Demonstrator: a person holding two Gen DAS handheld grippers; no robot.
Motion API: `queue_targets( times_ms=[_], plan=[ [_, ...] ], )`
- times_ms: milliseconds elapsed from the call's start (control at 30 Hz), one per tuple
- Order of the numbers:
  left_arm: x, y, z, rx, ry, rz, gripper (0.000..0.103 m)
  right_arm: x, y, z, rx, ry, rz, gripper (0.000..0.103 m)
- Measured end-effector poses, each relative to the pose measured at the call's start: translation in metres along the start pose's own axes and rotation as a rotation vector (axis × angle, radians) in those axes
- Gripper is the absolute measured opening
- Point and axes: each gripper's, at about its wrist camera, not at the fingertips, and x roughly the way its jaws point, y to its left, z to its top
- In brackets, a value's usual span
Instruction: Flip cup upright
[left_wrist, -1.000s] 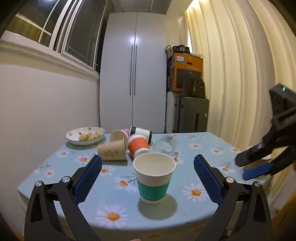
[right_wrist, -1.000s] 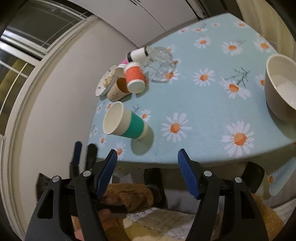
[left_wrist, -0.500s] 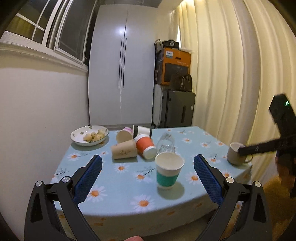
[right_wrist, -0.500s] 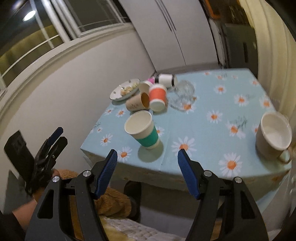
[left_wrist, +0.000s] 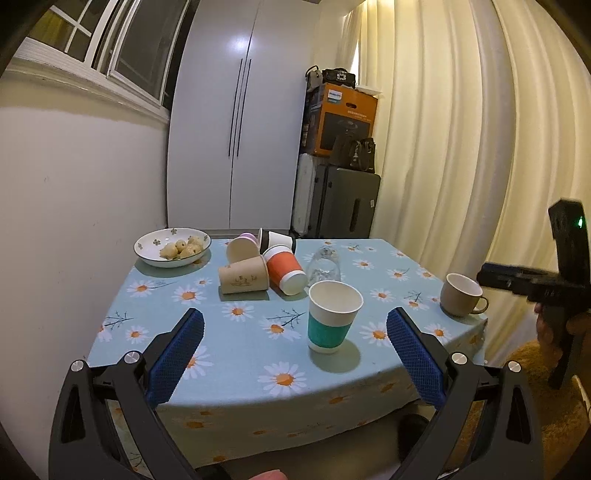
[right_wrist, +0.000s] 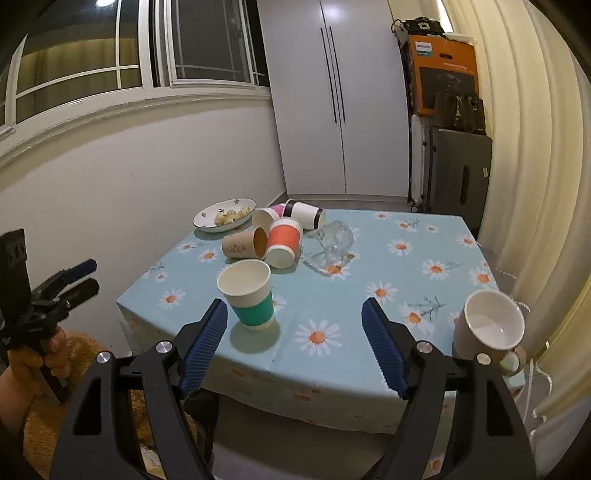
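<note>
A white paper cup with a teal sleeve (left_wrist: 333, 315) stands upright near the front edge of the table (left_wrist: 229, 380); it also shows in the right wrist view (right_wrist: 248, 294). My left gripper (left_wrist: 293, 339) is open and empty, held back from the table. My right gripper (right_wrist: 293, 330) is open and empty, also back from the table's front edge. Behind the teal cup lie several paper cups on their sides: a brown one (left_wrist: 243, 279), an orange one (left_wrist: 286, 269), a pink one (left_wrist: 242, 248) and a black-and-white one (left_wrist: 277, 240).
A clear glass (left_wrist: 324, 266) lies tipped beside the cups. A bowl of food (left_wrist: 171, 246) sits at the back left. A beige mug (left_wrist: 461, 294) stands at the right edge. A wall is left, curtains right, a wardrobe behind.
Both grippers have pulled back and away from the table, so the teal cup and table look smaller. The right wrist view has levelled out. The teal cup stays upright.
</note>
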Motion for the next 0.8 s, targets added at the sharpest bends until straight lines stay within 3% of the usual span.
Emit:
queue_targets(
  times_ms=[267,800],
  plan=[
    [0.006,0.0,-0.002,-0.013,0.029,-0.004,0.097,0.001,-0.001,-0.017,-0.032,-0.024,-0.056,0.082],
    [0.019,-0.014,-0.009,0.028,0.101,0.005,0.097,0.007,0.012,-0.024,-0.091,-0.035,-0.108,0.082]
  ],
)
